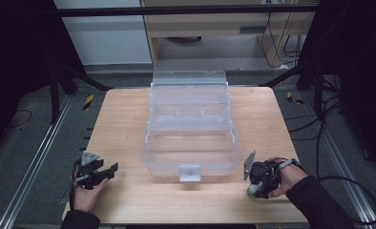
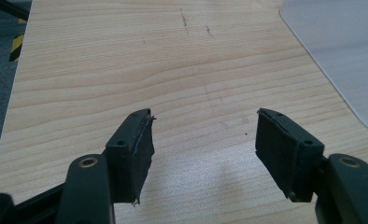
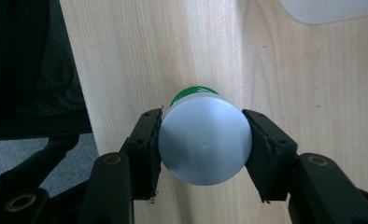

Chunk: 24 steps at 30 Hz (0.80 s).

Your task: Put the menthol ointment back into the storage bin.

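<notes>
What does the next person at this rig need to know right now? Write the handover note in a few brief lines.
Left tool: open and empty, low over the table near its front left corner.
Right tool: shut on a small bottle with a grey end and a green band, at the front right of the table.
Clear plastic box: in the middle of the table, lid open, tiers stepped back; nothing seems to be inside.
Done: bottle gripped.
Left: probably to carry the bottle over the front wall and set it in the box; the left tool is free to steady the box.
</notes>
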Tool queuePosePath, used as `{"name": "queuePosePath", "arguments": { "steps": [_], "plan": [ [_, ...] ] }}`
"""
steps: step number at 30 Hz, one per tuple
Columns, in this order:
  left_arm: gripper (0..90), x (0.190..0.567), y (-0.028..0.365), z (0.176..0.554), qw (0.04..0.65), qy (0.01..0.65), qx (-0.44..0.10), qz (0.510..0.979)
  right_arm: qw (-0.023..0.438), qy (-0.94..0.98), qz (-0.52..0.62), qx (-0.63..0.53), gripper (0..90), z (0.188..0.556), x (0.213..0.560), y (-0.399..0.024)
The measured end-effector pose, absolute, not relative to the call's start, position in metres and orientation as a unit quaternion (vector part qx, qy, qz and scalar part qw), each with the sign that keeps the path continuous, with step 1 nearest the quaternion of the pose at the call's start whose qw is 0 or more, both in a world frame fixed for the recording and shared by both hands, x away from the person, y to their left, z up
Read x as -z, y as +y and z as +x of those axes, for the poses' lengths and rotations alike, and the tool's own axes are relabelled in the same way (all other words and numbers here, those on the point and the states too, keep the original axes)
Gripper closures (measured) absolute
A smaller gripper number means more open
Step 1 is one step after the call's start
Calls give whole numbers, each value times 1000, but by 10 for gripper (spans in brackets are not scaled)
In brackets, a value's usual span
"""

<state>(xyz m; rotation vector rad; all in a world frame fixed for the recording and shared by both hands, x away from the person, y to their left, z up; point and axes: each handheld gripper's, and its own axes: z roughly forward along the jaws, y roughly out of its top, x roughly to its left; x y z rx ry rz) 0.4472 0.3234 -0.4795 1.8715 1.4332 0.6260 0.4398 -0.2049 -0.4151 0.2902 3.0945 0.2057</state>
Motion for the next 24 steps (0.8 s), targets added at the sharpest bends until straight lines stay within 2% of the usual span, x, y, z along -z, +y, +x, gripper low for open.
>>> {"name": "queuePosePath", "arguments": {
  "steps": [24],
  "plan": [
    [366,480,323,447,343,551,-239,723,49,987,113,-100,502,448,333,-201]
  ]
}}
